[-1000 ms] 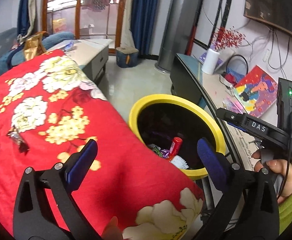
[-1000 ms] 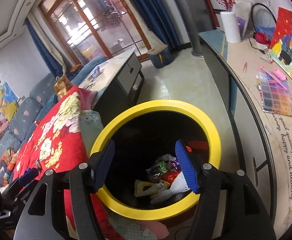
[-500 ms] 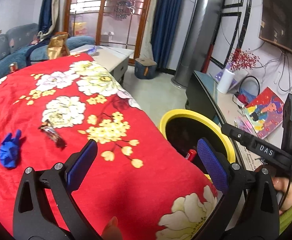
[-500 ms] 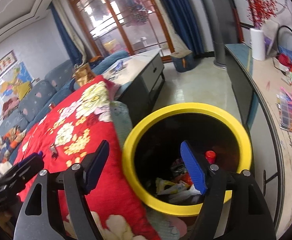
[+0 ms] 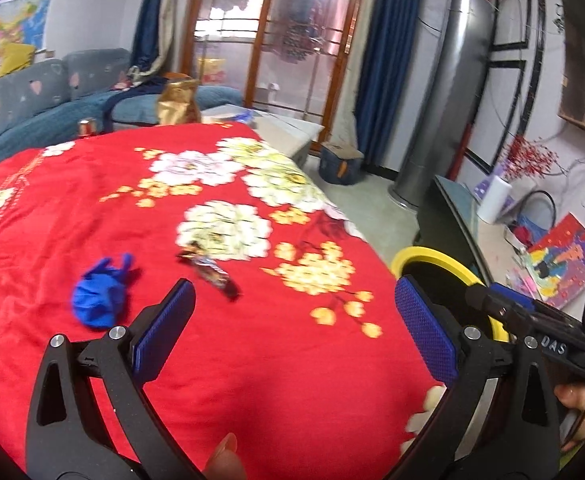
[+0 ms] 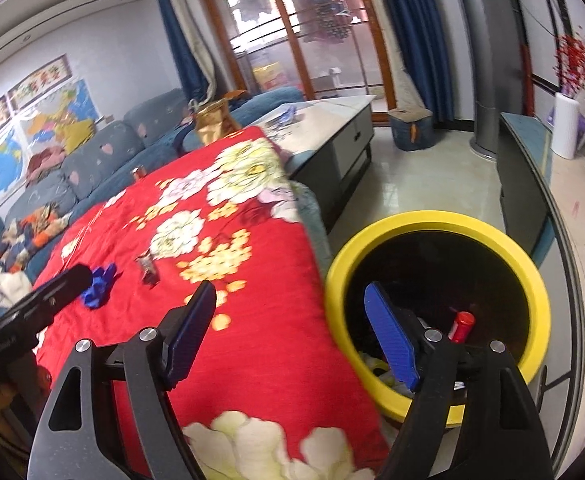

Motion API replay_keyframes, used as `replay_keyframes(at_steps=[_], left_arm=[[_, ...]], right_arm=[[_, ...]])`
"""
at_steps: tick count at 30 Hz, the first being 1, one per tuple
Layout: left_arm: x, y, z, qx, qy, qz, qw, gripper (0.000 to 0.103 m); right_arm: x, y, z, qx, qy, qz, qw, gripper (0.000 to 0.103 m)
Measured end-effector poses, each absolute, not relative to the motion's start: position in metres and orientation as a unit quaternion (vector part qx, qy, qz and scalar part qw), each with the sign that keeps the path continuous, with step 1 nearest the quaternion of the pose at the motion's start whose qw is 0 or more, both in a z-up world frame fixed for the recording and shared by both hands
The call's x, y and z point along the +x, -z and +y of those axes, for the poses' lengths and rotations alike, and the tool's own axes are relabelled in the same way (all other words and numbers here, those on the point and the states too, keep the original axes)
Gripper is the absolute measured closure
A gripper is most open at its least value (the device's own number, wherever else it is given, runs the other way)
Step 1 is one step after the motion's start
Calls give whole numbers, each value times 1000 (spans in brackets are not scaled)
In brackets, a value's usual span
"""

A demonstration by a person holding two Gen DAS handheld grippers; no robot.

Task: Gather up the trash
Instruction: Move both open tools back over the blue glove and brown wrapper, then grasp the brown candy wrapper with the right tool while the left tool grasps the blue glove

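The dark candy wrapper [image 5: 212, 274] lies on the red floral cloth [image 5: 252, 360] beside the crumpled blue scrap [image 5: 99, 296], left of the yellow-rimmed bin [image 6: 436, 308], so the spread, empty left claw [image 5: 288, 336] should straddle it low, while the right claw [image 6: 292, 332] gapes empty.

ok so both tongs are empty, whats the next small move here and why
Probably ease the left tongs forward and down to the dark wrapper on the red cloth. Both tongs stand open and empty, the wrapper lies just ahead between the left fingers, with the blue scrap a little further left. The right tongs hang by the yellow bin, which already holds trash.
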State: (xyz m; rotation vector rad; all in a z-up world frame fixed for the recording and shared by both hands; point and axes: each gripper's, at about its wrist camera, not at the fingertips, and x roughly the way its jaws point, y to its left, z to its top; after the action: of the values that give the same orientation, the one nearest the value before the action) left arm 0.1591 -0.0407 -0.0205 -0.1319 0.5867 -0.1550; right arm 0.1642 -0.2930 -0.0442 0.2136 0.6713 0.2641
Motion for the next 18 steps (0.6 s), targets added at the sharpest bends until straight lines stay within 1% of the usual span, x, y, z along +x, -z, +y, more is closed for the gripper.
replay_keyframes(at_steps=[5,13,14,16,18], left_arm=[[158,20,-14,-63,40,281,957,11],[161,31,35,-88,-5,293,952,11],[161,33,41,-93,-9,294,951,11],[163,39,56,-106,-17,304,947,11],[164,45,70,-126,-24,313,941,11]], right_arm=[[170,46,-258,86,-159,337,924,29],[187,51,-207,58,-207,356,909,30],[190,52,-199,51,-215,359,907,31],[197,56,-184,40,-229,368,900,37],[203,59,-171,33,-241,376,894,41]])
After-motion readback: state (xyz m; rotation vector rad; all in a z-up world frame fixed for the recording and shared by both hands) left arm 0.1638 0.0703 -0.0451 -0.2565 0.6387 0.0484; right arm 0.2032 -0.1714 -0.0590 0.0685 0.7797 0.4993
